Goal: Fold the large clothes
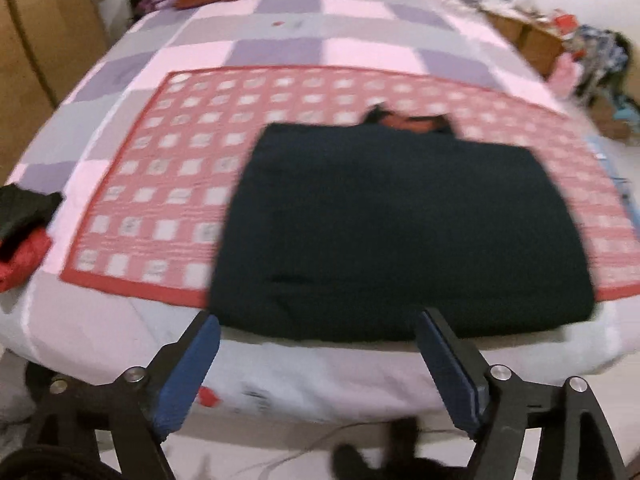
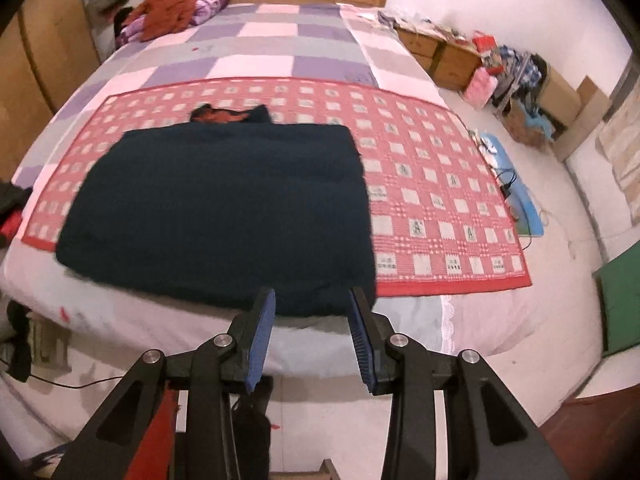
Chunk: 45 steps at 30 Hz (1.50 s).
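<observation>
A dark navy garment lies folded into a rough rectangle on a red checked mat on the bed, its collar with an orange lining at the far edge. It also shows in the right wrist view on the same mat. My left gripper is open and empty, just short of the garment's near edge. My right gripper is open and empty, its tips at the garment's near right corner.
A purple and pink checked bedspread covers the bed. A pile of orange and purple clothes lies by the wooden headboard. Black and red clothes sit at the bed's left edge. Boxes and clutter line the right wall.
</observation>
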Each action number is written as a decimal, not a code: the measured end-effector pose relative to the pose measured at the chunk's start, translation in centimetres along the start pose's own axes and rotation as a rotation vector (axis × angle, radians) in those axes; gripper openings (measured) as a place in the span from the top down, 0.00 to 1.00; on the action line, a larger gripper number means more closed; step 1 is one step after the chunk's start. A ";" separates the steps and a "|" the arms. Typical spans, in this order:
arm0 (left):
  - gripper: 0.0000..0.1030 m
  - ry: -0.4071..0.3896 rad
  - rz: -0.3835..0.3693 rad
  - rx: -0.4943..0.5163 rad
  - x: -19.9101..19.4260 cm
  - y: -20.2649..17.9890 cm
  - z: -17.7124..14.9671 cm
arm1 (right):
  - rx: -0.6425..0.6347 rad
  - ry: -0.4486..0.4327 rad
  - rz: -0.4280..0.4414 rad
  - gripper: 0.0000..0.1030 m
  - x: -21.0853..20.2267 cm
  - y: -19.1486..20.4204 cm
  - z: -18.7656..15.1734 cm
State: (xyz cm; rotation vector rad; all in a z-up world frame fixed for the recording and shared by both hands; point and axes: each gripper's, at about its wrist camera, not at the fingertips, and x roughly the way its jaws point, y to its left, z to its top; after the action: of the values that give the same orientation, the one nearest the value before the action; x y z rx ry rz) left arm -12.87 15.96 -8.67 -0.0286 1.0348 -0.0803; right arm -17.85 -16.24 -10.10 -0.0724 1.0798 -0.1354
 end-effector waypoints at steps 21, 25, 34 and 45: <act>0.09 0.090 0.065 0.017 -5.2 -10.7 -1.2 | -0.064 0.079 0.087 0.62 -7.5 6.2 -2.4; 0.09 0.086 0.063 0.016 -5.6 -11.6 -1.0 | -0.052 0.085 0.083 0.62 -7.6 5.1 -2.4; 0.09 0.093 0.057 0.020 -5.8 -13.2 -1.2 | -0.049 0.083 0.082 0.62 -8.0 4.5 -2.2; 0.09 0.095 0.056 0.025 -6.3 -14.3 -1.0 | -0.042 0.080 0.095 0.62 -8.9 2.7 -2.6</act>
State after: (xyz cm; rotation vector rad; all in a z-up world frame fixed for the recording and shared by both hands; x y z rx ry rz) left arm -17.72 2.28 -2.85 0.0274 1.1288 -0.0440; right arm -24.10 -12.30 -3.90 -0.0535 1.1635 -0.0304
